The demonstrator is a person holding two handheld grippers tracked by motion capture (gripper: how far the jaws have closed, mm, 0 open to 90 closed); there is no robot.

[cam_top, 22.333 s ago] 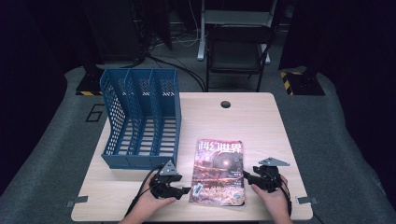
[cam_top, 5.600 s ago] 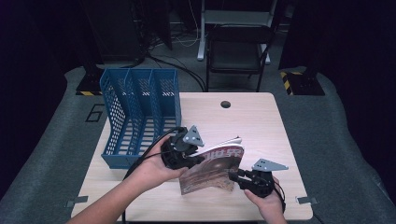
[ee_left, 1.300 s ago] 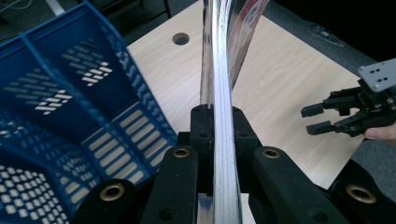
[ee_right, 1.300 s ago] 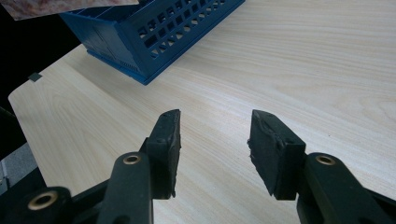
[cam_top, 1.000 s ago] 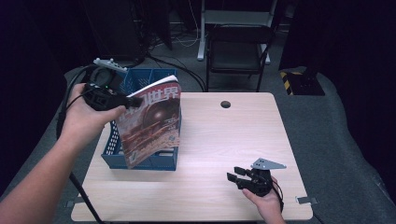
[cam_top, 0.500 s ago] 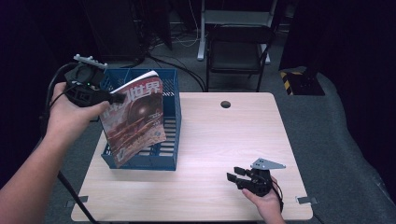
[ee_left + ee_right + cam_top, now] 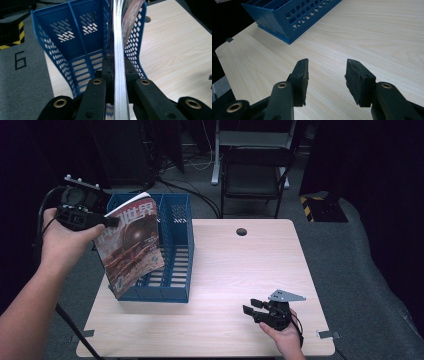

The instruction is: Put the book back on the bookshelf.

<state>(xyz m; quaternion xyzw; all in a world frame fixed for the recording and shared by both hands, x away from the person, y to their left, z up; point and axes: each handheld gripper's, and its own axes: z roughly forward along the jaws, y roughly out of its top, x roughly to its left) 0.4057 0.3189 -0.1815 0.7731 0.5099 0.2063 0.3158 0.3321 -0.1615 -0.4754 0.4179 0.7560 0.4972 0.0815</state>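
Left gripper (image 7: 115,75): two black jaws clamped flat on the stacked white page edges of a glossy magazine (image 7: 131,245), which hangs tilted in the air over the left part of a blue perforated plastic file rack (image 7: 172,251), its lower corner at the rack's near left corner. The left gripper view shows the rack's slotted walls and dividers directly beyond the magazine's edge; the high view shows the red-brown cover with large white characters. Right gripper (image 7: 326,75): jaws spread with nothing between the ribbed black pads, held low over bare wood near the front right of the table (image 7: 260,255). The tabletop is pale, straight-grained laminate with rounded corners and a dark round cable hole (image 7: 241,231) near its far edge. The whole stretch between rack and right gripper lies open. A dark folding chair (image 7: 255,167) stands beyond the table.
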